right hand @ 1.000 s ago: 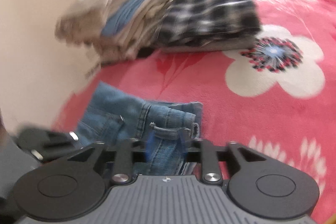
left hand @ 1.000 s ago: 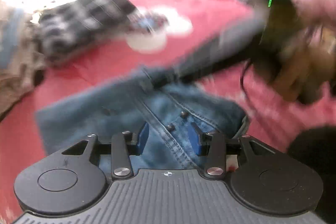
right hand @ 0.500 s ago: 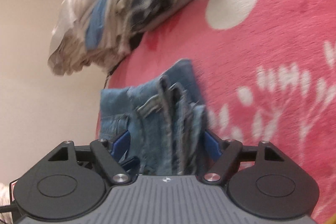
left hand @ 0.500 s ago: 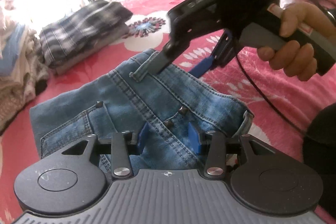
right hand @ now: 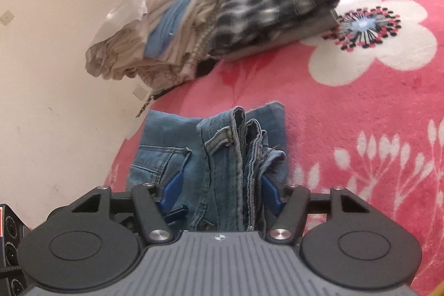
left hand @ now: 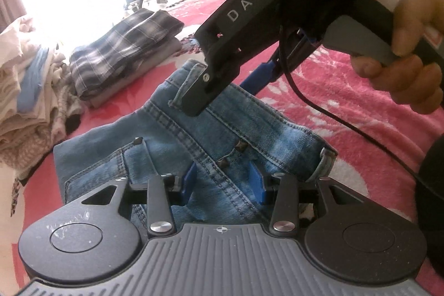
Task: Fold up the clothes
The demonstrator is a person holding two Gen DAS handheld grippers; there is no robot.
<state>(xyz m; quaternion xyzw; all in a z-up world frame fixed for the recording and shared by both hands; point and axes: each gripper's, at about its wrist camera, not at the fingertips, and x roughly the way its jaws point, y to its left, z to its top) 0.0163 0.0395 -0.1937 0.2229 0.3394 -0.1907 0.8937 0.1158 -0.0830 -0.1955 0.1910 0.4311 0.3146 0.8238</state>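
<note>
The jeans [left hand: 211, 135] are faded blue denim with dark stitching, folded into a thick bundle on the pink flowered bed [right hand: 360, 113]; three dark rivets and a belt loop show on the upper layer. The left gripper [left hand: 223, 183] has its jaws standing fairly wide, one blue pad on each side of a stitched seam, the denim running between them and under them (no squeeze visible). The right gripper [right hand: 220, 192] has its jaws parted around the stacked waistband edges, which stand on end between the pads; whether the pads press the cloth cannot be told.

Counted: one pair of jeans, two grippers, one folded plaid garment [right hand: 274, 15] beyond the jaws, and one pile of pale laundry [right hand: 163, 27] left of it.

Against half a second ago, the right gripper has levelled out, and in the left wrist view its black body looms closer above the belt loop. The left jaws show the same gap.
</note>
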